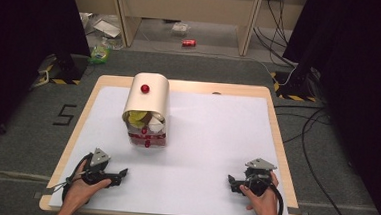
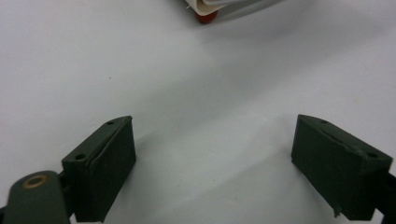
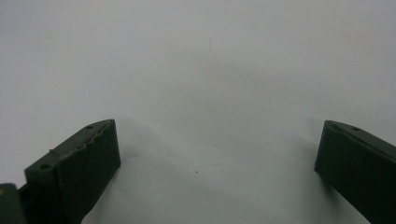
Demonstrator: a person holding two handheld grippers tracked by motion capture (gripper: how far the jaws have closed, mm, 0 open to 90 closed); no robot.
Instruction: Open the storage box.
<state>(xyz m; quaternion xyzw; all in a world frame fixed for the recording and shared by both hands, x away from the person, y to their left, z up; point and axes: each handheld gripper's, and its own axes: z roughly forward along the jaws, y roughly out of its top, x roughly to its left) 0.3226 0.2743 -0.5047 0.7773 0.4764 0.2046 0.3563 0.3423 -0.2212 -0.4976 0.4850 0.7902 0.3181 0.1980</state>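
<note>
Both grippers rest on the white table
Left gripper and right gripper jaws spread apart, empty, well short of the bread box

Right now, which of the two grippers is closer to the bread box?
The left gripper: the bread box stands on its side of the table, and its red foot shows ahead of its jaws.

Both forearms enter from the bottom edge of the high view, hands low over the surface. Left tongs in the left hand, jaws wide apart, nothing between them, pointing inward. Right tongs in the right hand, jaws spread wide too, empty, pointing inward. Hands well apart.
</note>
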